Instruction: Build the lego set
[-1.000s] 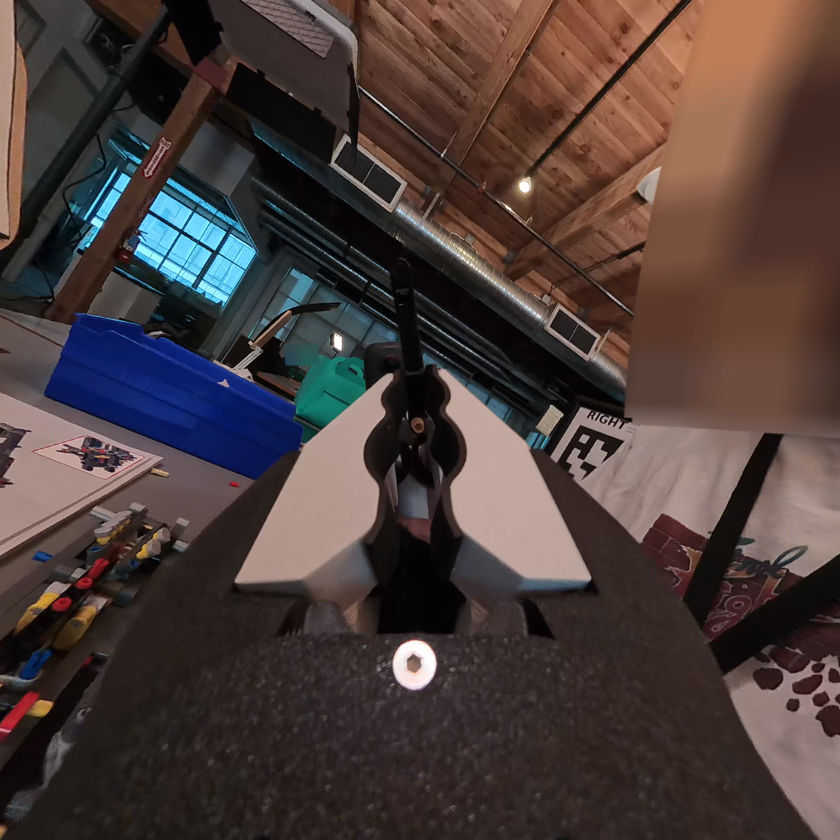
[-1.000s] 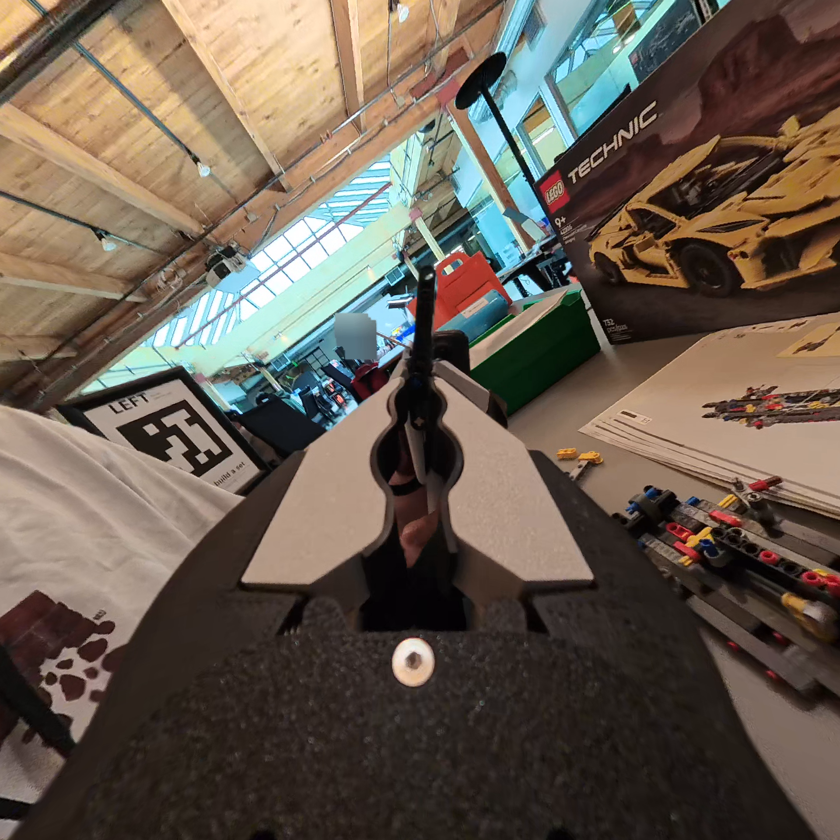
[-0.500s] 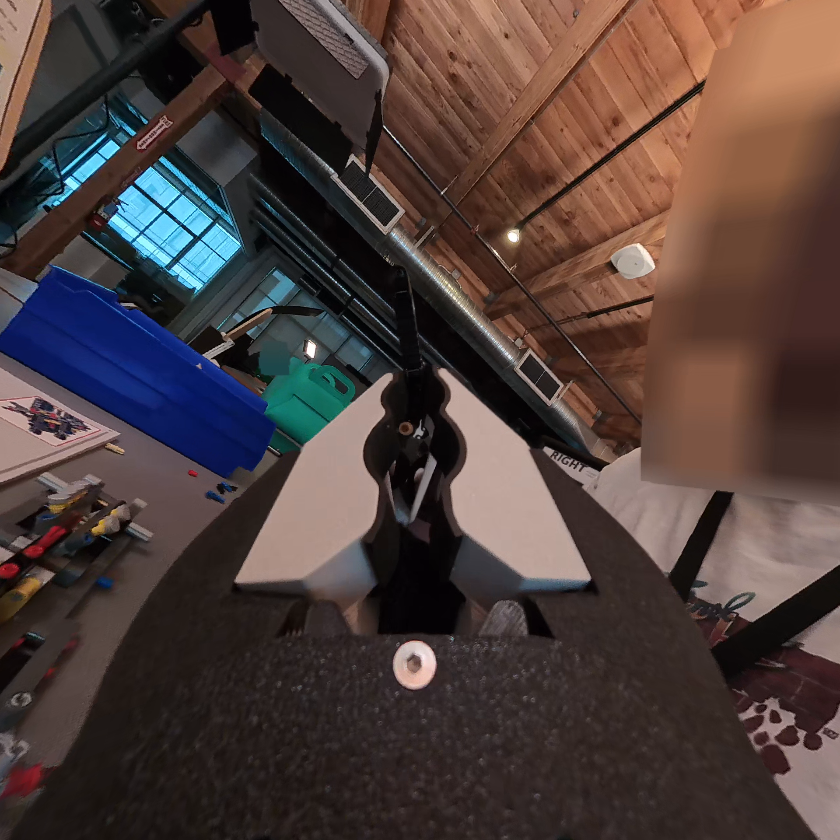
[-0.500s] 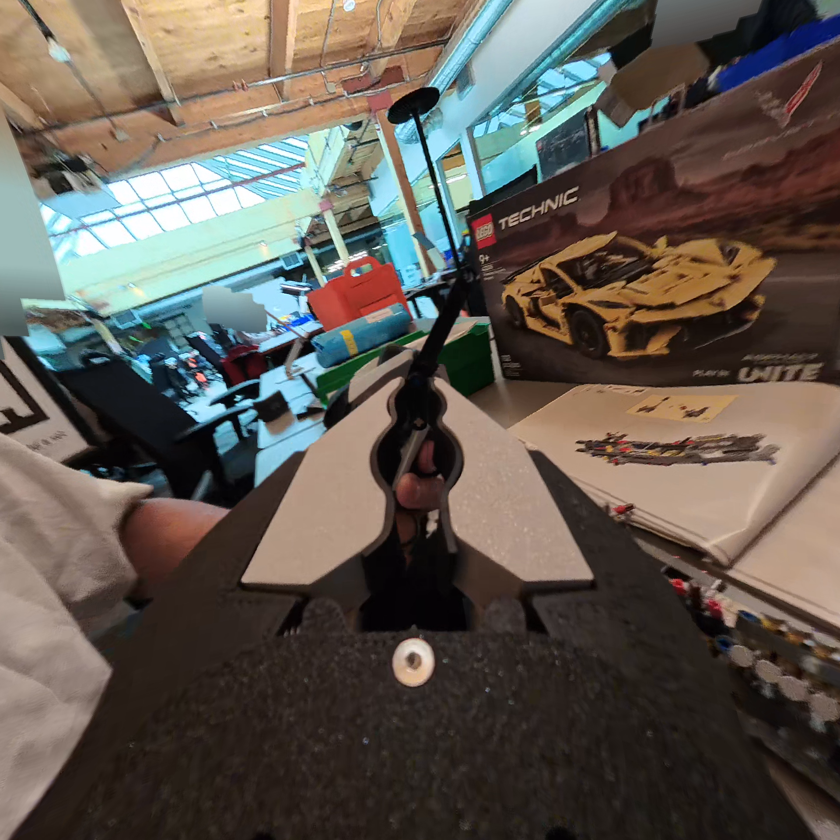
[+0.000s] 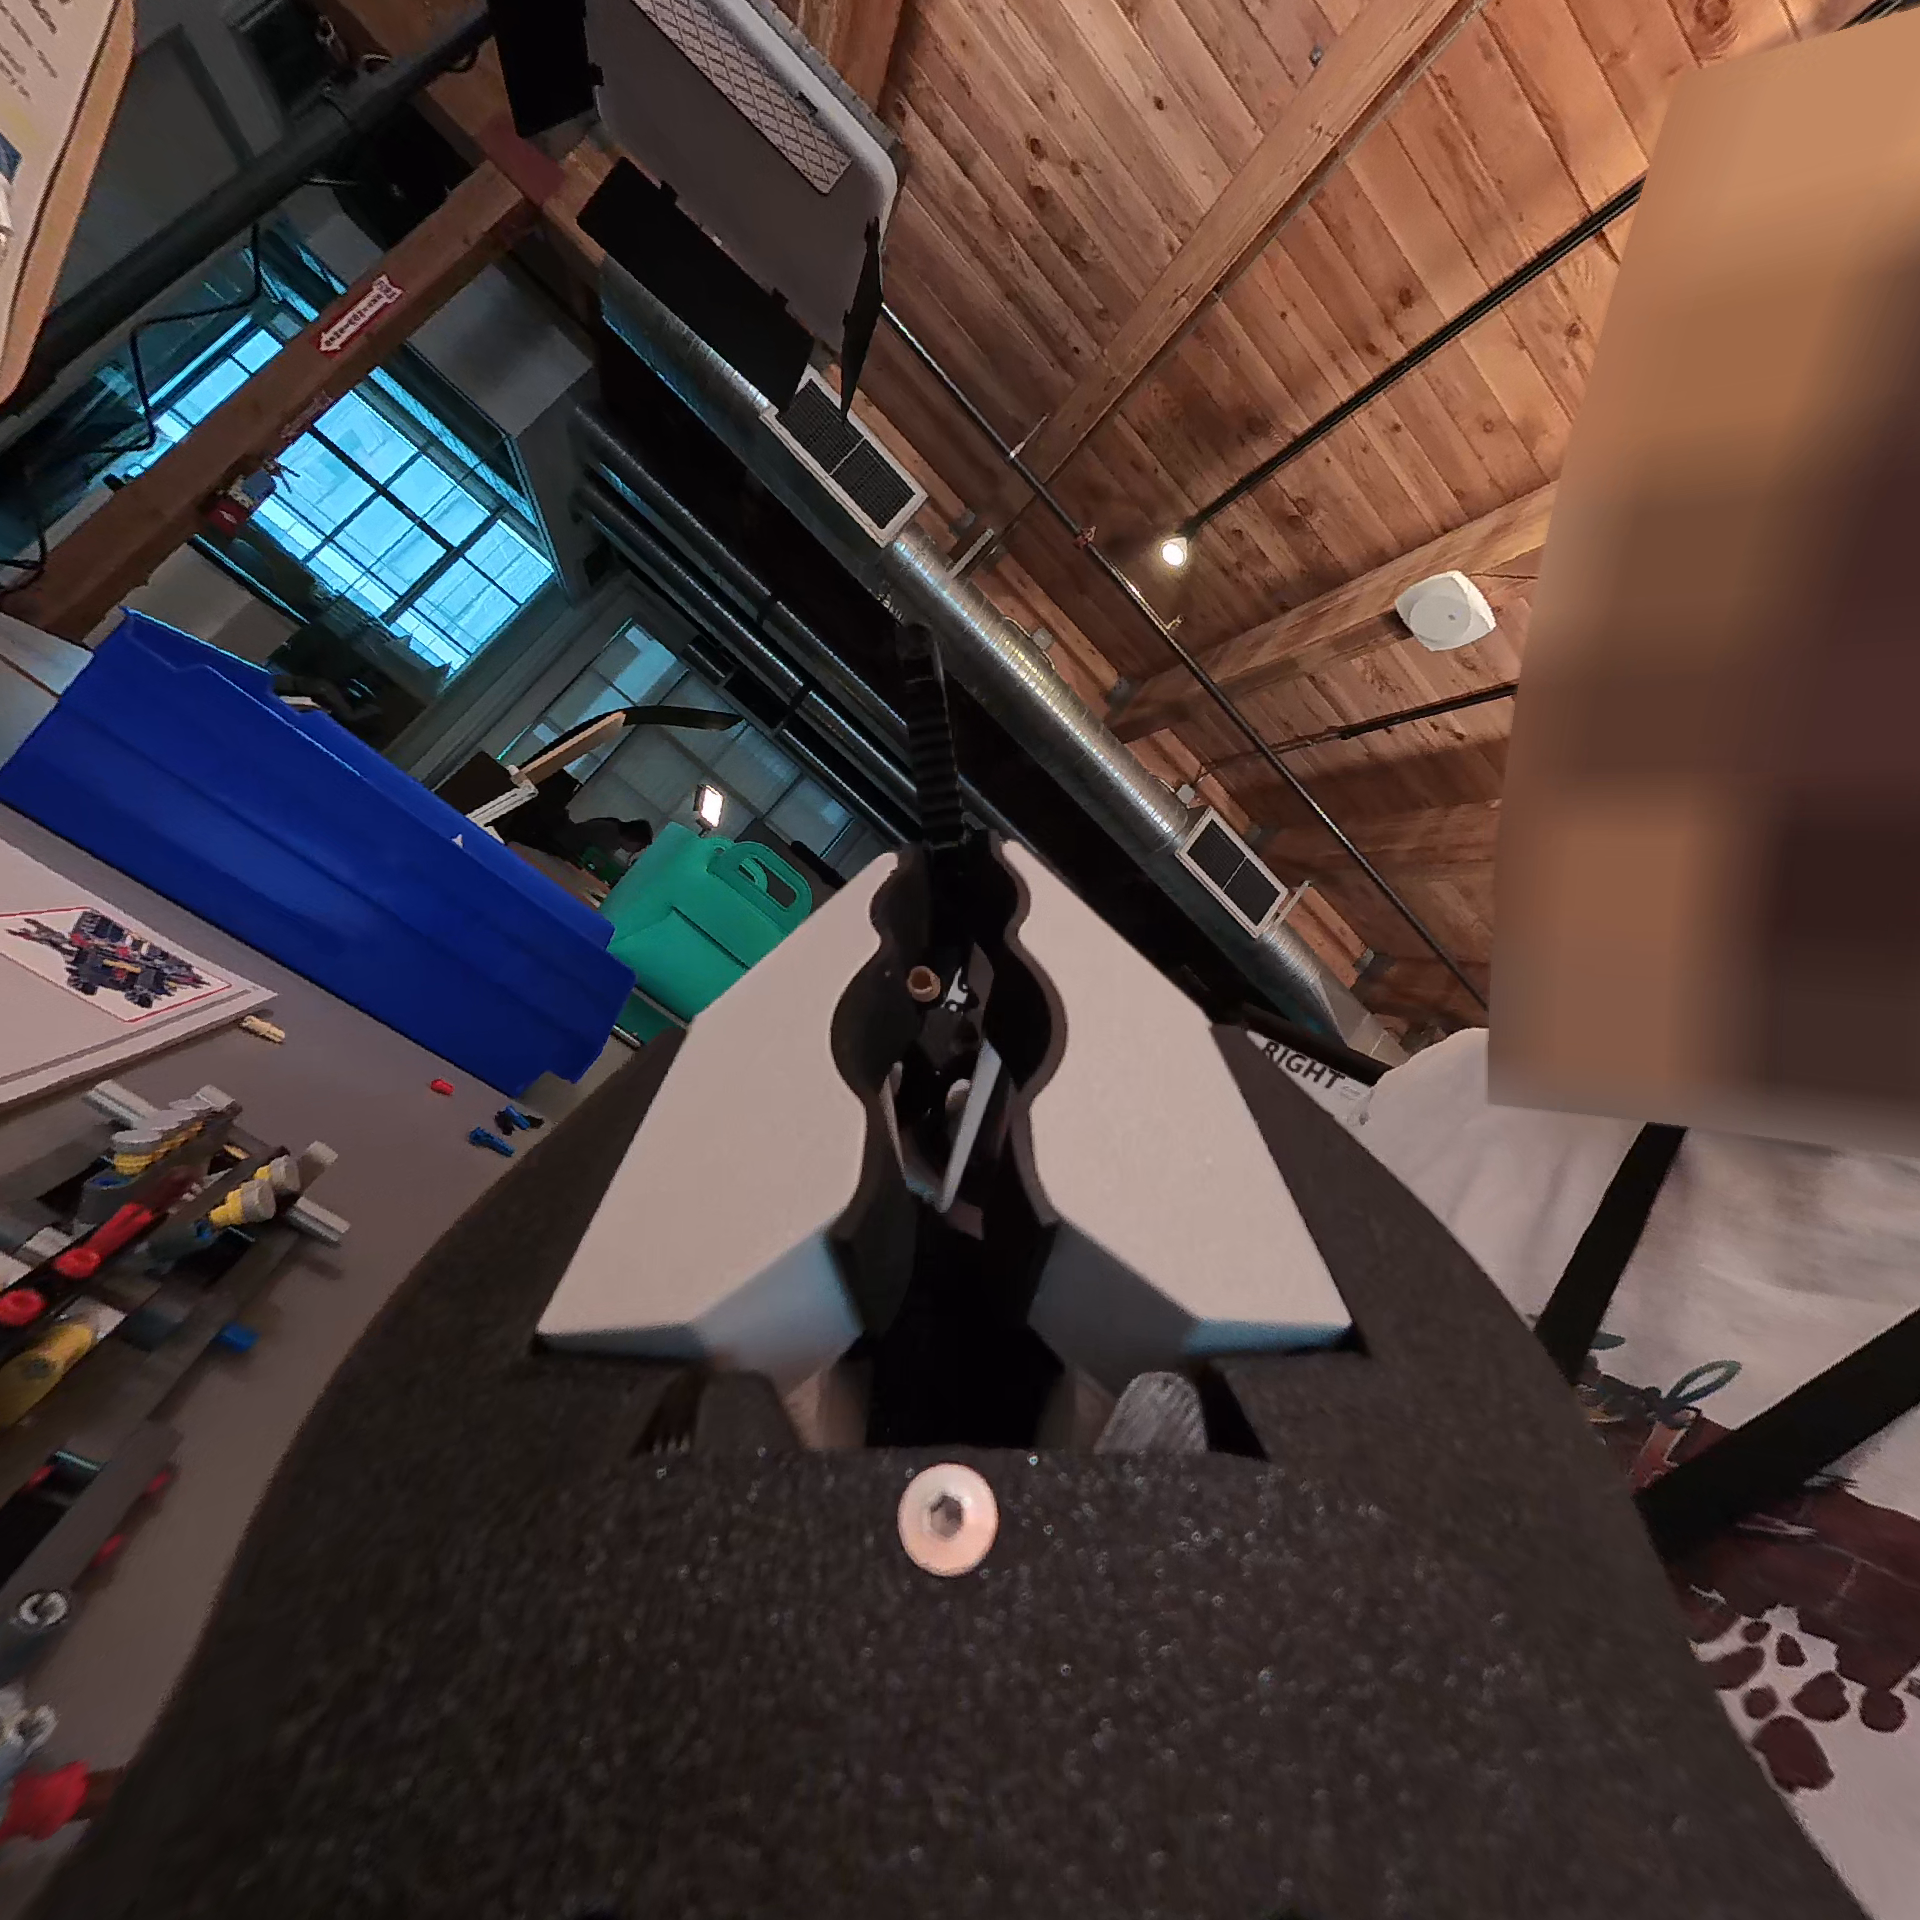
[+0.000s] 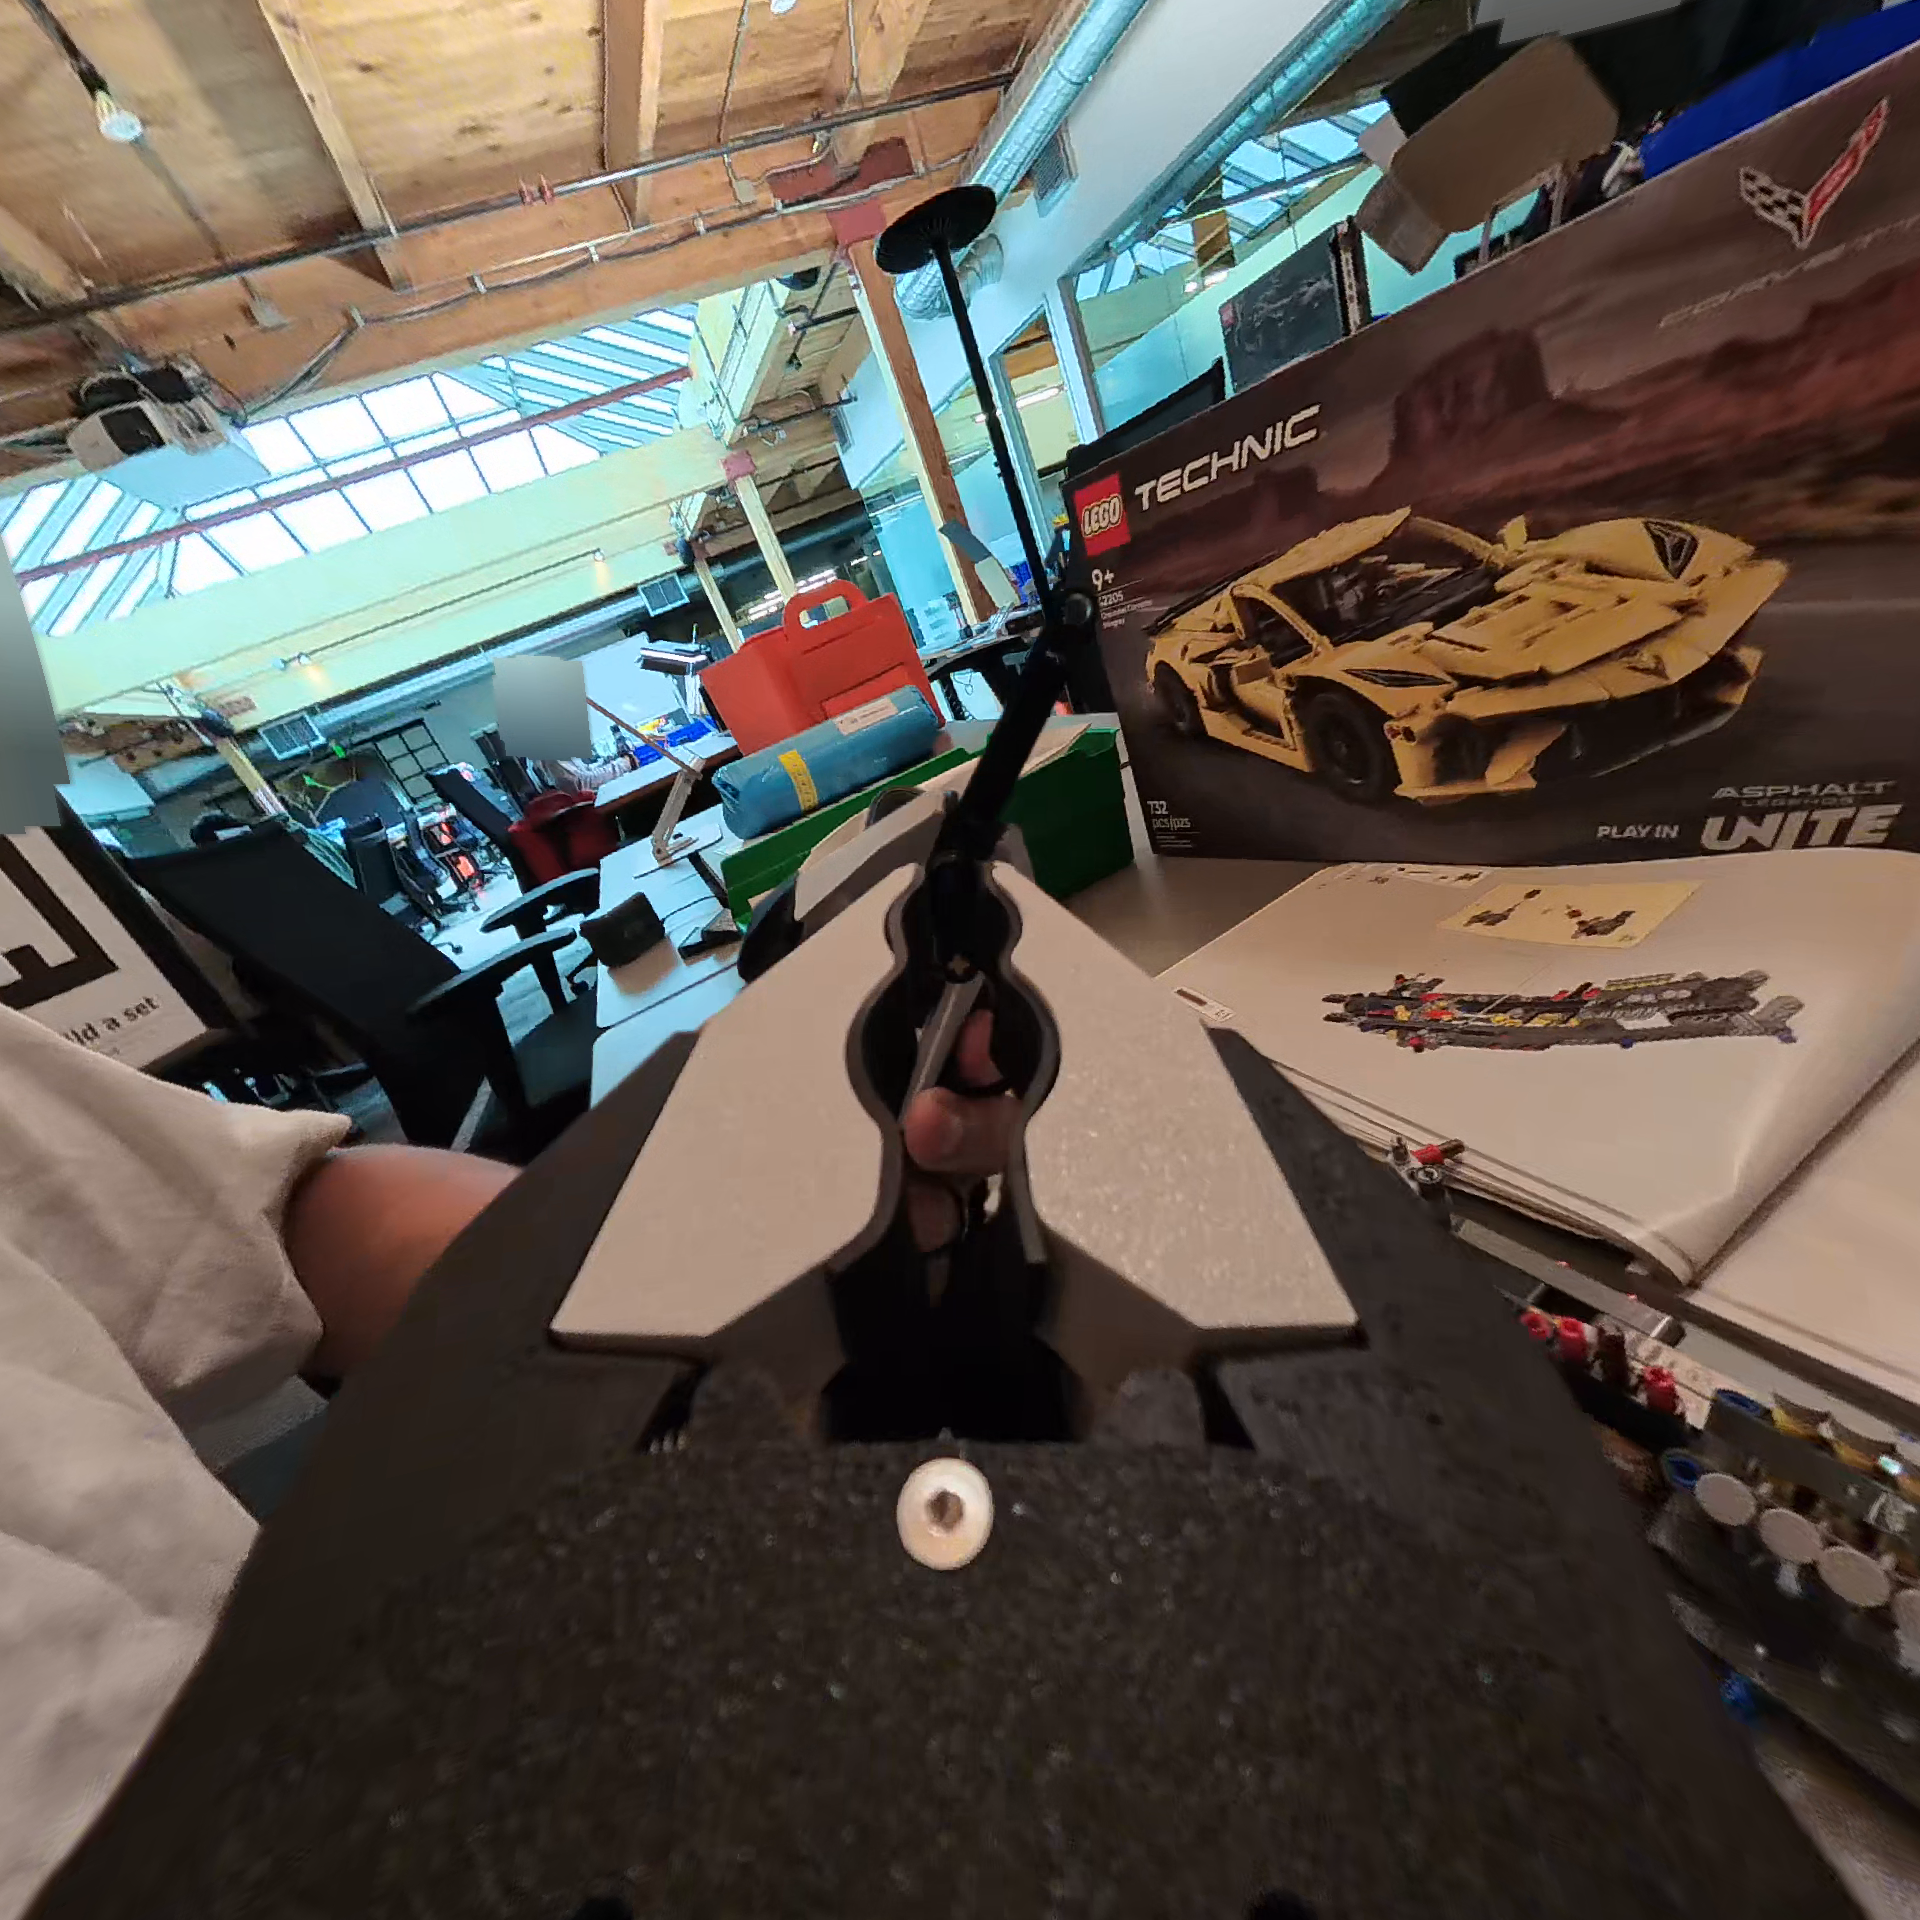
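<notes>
Each hand-held gripper fills its frame's centre, hiding most of the bench. The left hand-held gripper [image 5: 940,862] and the right hand-held gripper [image 6: 951,868] both clamp a black lego beam [image 5: 932,748]. A blue bin [image 5: 291,831] sits at left, its contents hidden. The lego chassis [image 6: 1787,1496] is cut off at lower right, below the instruction booklet [image 6: 1558,1049].
</notes>
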`<state>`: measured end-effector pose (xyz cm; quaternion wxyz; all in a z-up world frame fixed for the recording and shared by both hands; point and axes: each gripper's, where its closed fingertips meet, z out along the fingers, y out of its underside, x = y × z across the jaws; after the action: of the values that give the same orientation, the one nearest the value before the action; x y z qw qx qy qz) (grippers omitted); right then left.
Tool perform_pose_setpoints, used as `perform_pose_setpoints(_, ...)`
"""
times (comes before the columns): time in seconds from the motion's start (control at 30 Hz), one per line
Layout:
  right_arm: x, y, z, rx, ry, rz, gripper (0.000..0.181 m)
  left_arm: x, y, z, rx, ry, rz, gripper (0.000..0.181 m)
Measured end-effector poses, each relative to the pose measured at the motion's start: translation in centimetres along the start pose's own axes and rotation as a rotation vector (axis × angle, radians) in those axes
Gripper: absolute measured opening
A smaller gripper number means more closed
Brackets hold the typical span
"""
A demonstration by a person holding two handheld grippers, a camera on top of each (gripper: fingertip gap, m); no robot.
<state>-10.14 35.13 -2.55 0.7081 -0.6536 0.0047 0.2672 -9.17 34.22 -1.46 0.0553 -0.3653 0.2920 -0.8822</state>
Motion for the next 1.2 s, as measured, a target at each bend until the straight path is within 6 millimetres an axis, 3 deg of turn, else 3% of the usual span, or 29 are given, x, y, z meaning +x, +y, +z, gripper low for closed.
perform_pose_setpoints(0.13, 0.1, 0.1, 0.0, 0.013, 0.014, 0.086, 0.007, -0.2, 0.1, 0.0, -0.001, -0.012, 0.008, 0.007)
perform_pose_setpoints(0.33, -0.1, 0.0, -0.2, 0.030, -0.099, 0.465, 0.006, -0.2, 0.5, 0.3, -0.041, -0.053, 0.119, 0.007)
perform_pose_setpoints(0.43, -0.3, 0.0, -0.3, 0.009, -0.138, 0.535, 0.006, -0.1, 0.6, 0.4, -0.070, -0.075, 0.183, 0.007)
perform_pose_setpoints(0.5, -0.1, 0.1, -0.4, -0.021, -0.140, 0.501, 0.006, -0.3, 0.7, 0.4, -0.089, -0.096, 0.201, 0.007)
perform_pose_setpoints(0.63, 0.7, 1.0, -0.3, -0.118, -0.051, 0.236, 0.007, -1.2, 1.0, 0.3, -0.094, -0.125, 0.166, 0.007)
perform_pose_setpoints(0.83, 1.4, 1.6, -0.8, -0.123, -0.104, 0.323, 0.006, -2.2, 1.5, 0.1, -0.143, -0.162, 0.112, 0.007)
perform_pose_setpoints(0.97, 2.5, 2.6, -1.5, -0.237, -0.103, 0.238, 0.007, -3.4, 2.3, -0.5, -0.238, -0.210, 0.047, 0.006)
perform_pose_setpoints(1.2, 2.1, 2.8, -2.2, -0.308, -0.156, 0.212, 0.007, -3.0, 3.1, -1.0, -0.321, -0.206, 0.064, 0.006)
